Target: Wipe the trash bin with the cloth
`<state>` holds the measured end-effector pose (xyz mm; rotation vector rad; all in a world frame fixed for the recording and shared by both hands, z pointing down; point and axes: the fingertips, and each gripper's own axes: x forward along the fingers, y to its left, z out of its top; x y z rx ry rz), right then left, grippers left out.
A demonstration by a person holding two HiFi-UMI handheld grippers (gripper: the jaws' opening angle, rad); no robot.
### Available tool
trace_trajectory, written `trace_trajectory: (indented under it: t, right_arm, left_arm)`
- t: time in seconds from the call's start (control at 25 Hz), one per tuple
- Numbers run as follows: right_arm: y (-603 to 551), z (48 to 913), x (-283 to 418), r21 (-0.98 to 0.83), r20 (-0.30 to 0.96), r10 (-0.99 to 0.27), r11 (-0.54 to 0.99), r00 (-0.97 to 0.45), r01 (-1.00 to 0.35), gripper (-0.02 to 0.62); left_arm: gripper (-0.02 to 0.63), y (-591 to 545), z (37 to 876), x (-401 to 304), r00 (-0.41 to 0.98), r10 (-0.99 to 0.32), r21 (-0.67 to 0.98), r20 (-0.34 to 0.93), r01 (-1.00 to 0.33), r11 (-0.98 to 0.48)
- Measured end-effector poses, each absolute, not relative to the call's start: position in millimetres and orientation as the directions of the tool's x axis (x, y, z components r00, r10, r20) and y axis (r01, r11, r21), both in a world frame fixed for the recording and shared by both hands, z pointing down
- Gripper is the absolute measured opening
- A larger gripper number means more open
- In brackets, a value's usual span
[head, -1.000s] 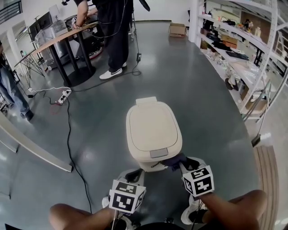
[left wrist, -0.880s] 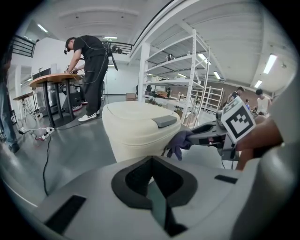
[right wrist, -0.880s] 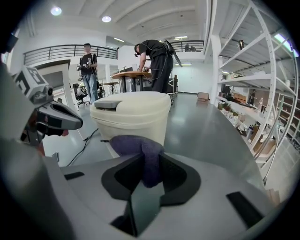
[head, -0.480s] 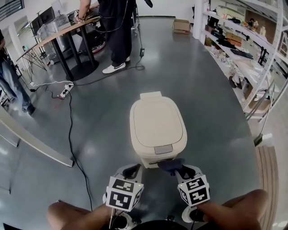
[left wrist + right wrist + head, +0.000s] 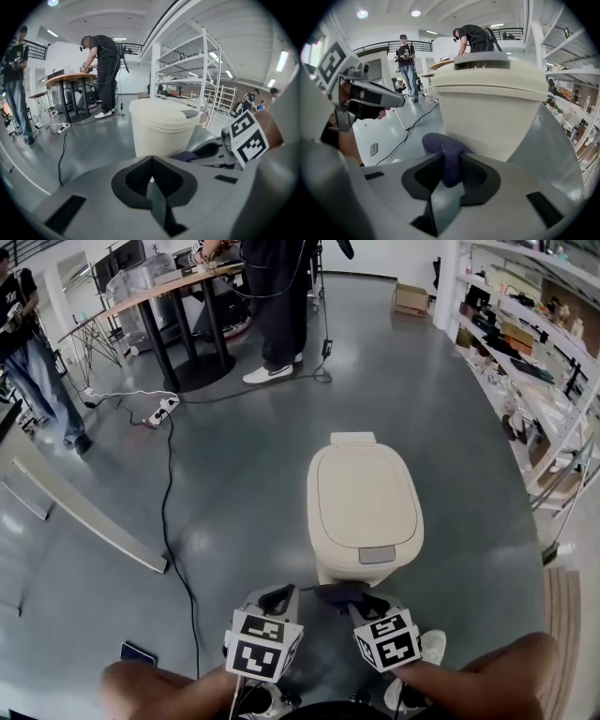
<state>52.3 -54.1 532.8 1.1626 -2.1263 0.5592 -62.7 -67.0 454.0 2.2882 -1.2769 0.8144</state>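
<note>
The cream trash bin [image 5: 364,507] stands on the grey floor with its lid closed. My right gripper [image 5: 349,599] is shut on a dark purple cloth [image 5: 337,592], which sits low at the bin's near left corner. In the right gripper view the cloth [image 5: 444,151] bulges out between the jaws, right in front of the bin's wall [image 5: 497,112]. My left gripper [image 5: 278,595] hangs just left of the cloth, apart from the bin. Its jaws meet with nothing between them in the left gripper view [image 5: 151,180], where the bin [image 5: 161,126] stands straight ahead.
A black cable [image 5: 170,512] runs over the floor to a power strip [image 5: 161,411] on the left. A person stands at a round table [image 5: 178,282] beyond the bin. Another person [image 5: 37,362] is at far left. Shelving [image 5: 544,362] lines the right side. A pale board [image 5: 84,517] lies on the left.
The right gripper with the cloth has slid left along the bin's lower front, towards its left corner. The head view has swung left, so the bin now sits further right in it.
</note>
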Motion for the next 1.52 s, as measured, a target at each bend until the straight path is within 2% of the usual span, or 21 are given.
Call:
trace_trajectory:
  t: [0.36,0.64,1.52]
  right_arm:
    - [-76.4,542.4,25.2,-0.073,0.709,-0.581,0.503,-0.399,-0.861,0.092]
    - [-78.7,546.6,23.4,-0.08,0.713,-0.575,0.502,-0.401,-0.861,0.092]
    - [-79.0,563.0,81.0,-0.038,0.755,-0.57,0.456,-0.325,-0.889,0.092]
  left_arm:
    - [0.0,-68.4,466.9,-97.3,0.376,-0.629,0.073,0.681,-0.889,-0.452]
    - [0.0,-69.4,468.5,-97.2,0.393,-0.615,0.094,0.683,-0.883,-0.46]
    - [0.0,-69.6,483.3,-60.6,0.395,-0.588,0.045,0.706,-0.853,-0.52]
